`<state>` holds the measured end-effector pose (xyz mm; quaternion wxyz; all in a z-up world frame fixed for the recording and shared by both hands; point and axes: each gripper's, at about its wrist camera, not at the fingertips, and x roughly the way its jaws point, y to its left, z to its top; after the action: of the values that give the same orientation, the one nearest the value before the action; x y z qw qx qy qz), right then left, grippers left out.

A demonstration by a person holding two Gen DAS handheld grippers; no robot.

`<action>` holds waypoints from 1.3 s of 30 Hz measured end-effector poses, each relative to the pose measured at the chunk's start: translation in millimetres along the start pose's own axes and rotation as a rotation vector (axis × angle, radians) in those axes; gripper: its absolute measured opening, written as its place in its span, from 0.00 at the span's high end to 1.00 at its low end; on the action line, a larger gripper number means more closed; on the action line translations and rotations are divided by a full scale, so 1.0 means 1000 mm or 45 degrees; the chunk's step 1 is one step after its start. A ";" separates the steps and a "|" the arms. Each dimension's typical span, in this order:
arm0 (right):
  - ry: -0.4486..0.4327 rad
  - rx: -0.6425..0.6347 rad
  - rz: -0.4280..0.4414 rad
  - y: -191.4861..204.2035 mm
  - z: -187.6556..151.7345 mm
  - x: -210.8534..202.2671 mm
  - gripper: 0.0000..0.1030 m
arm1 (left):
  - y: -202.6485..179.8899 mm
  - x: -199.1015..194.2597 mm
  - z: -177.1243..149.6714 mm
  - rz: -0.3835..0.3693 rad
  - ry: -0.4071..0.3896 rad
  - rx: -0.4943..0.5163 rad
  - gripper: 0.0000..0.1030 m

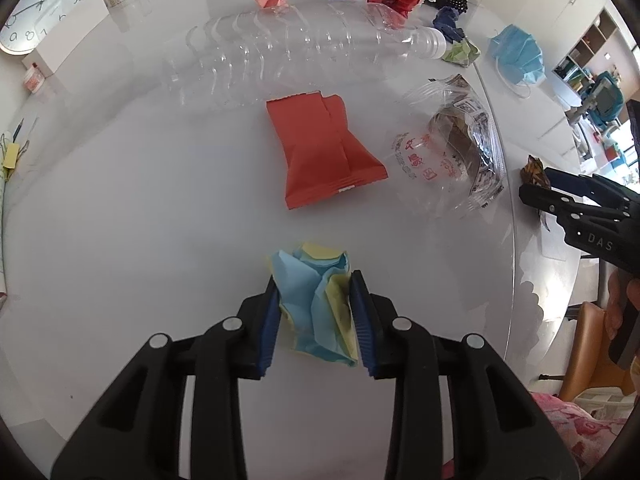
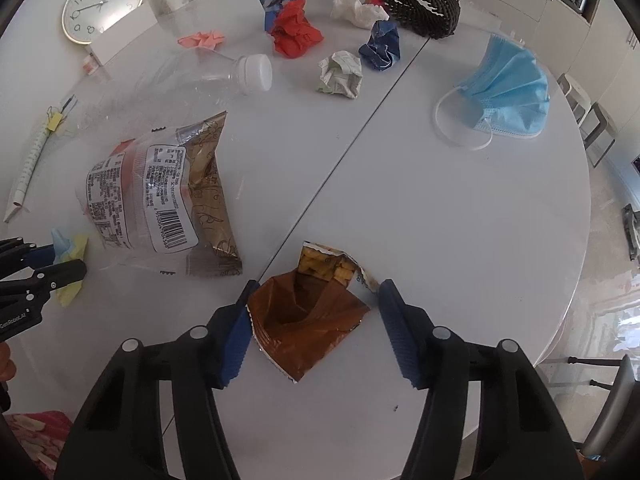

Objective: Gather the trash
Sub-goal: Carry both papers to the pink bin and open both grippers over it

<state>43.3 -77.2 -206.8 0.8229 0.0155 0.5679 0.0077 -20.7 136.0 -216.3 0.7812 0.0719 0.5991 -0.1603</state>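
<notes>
1. Squeezing a crumpled blue and yellow paper wad (image 1: 316,304), the left tongs (image 1: 316,320) sit at the bottom centre of the left wrist view, both blue pads touching the wad's sides, jaws narrowed to a small gap filled by the paper.
2. That wad rests on the white table (image 1: 140,240), its upper part poking out beyond the fingertips toward the middle of the frame.
3. Above the wad, in the centre of the frame, lies a red snack packet (image 1: 324,148), apart from the tongs; a clear plastic bottle (image 1: 280,56) lies across the upper part, and a clear printed wrapper (image 1: 452,144) lies to the right.
4. In the right wrist view, the right tongs (image 2: 316,328) stand about half open at the bottom centre, straddling a torn brown snack bag (image 2: 308,316).
5. The left pad (image 2: 236,332) touches the bag's left edge; the right pad (image 2: 400,332) stands just beside the bag, with a sliver of table between them.
6. The bag's open mouth points to the upper frame, showing yellow pieces inside.
7. A blue face mask (image 2: 504,92) lies at the upper right, well apart from the tongs; crumpled papers cluster at the top centre near a dark woven basket (image 2: 424,4).
</notes>
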 end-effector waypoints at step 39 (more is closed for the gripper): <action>-0.006 0.420 -0.155 -0.363 -0.053 -0.009 0.14 | -0.457 0.027 0.155 -0.398 -0.016 0.505 0.67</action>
<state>-11.3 -439.3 -229.2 0.8095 0.1158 0.5595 -0.1354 -27.1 -344.1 -164.0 0.7211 0.1292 0.5549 -0.3942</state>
